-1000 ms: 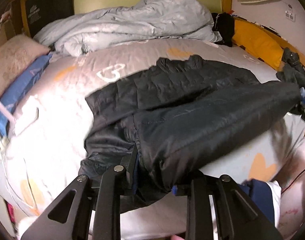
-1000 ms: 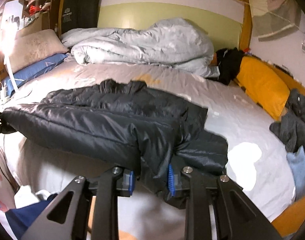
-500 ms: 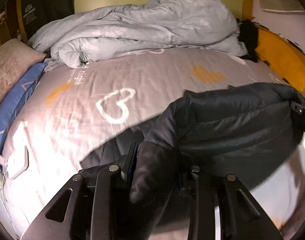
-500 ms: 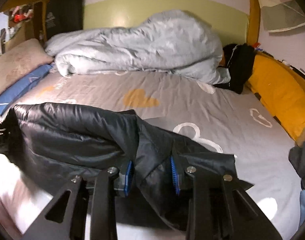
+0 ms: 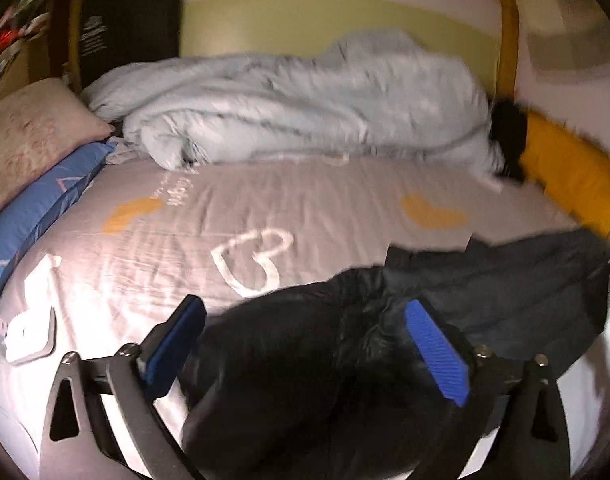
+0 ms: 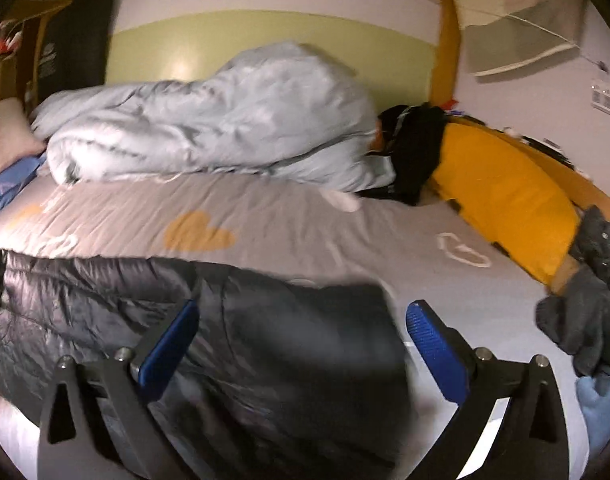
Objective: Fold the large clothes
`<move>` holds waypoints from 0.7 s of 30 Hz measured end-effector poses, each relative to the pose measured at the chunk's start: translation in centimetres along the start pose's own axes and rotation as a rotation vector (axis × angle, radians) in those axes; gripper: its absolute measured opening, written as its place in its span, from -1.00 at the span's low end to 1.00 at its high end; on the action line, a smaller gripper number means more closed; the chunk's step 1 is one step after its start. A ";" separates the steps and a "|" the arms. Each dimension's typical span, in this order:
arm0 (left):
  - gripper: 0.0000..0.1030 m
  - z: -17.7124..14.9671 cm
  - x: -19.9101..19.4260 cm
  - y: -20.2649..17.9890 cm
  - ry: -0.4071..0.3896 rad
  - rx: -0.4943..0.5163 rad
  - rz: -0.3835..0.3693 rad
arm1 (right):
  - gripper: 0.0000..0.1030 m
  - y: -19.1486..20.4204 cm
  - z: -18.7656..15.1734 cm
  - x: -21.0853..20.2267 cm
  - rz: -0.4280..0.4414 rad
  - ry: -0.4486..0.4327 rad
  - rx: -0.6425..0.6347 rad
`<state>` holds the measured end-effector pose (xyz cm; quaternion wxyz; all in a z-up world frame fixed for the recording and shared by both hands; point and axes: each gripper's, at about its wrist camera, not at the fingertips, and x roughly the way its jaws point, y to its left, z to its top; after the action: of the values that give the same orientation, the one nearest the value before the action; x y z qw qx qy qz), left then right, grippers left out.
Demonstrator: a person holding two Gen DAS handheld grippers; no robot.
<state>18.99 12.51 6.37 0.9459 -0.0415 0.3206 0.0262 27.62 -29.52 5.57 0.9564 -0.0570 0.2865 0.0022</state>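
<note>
Grey heart-print bedsheet (image 5: 305, 208) carries the black puffer jacket (image 6: 265, 340) near its front edge, doubled over, though blur hides the fold line. Left gripper (image 5: 305, 336) and right gripper (image 6: 301, 336) have just sprung wide, pads clear, jacket loose beneath them. Slippery padded fabric may spring open or slide off the edge.

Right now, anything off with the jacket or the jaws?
Nothing damaged. The black puffer jacket lies bunched, not flat, on the grey sheet. Left gripper and right gripper jaws have just opened, pads clear of it.
</note>
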 end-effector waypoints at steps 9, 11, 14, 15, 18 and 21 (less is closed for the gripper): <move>0.99 -2.6 -2.8 4.6 0.018 -0.114 0.001 | 1.00 -4.6 -1.2 -1.3 0.093 0.062 0.093; 0.99 -3.4 -1.6 5.5 0.026 -0.172 -0.037 | 1.00 -4.7 -2.1 0.0 0.144 0.136 0.104; 0.71 -4.0 0.6 5.6 0.062 -0.156 -0.014 | 1.00 -4.9 -3.4 2.2 0.200 0.214 0.135; 0.49 -4.2 1.1 5.6 0.071 -0.149 -0.011 | 1.00 -4.9 -3.7 2.7 0.210 0.228 0.143; -0.89 -3.9 3.0 5.0 0.084 -0.095 -0.022 | 0.66 -5.4 -4.7 4.1 0.276 0.267 0.196; -0.91 -2.9 3.5 3.1 0.001 0.039 0.064 | -0.19 -5.3 -5.1 4.4 0.324 0.275 0.215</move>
<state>19.82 15.37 1.77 0.9450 -0.0129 0.3228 0.0500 28.73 -35.44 -0.47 0.8961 0.0921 0.4180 0.1174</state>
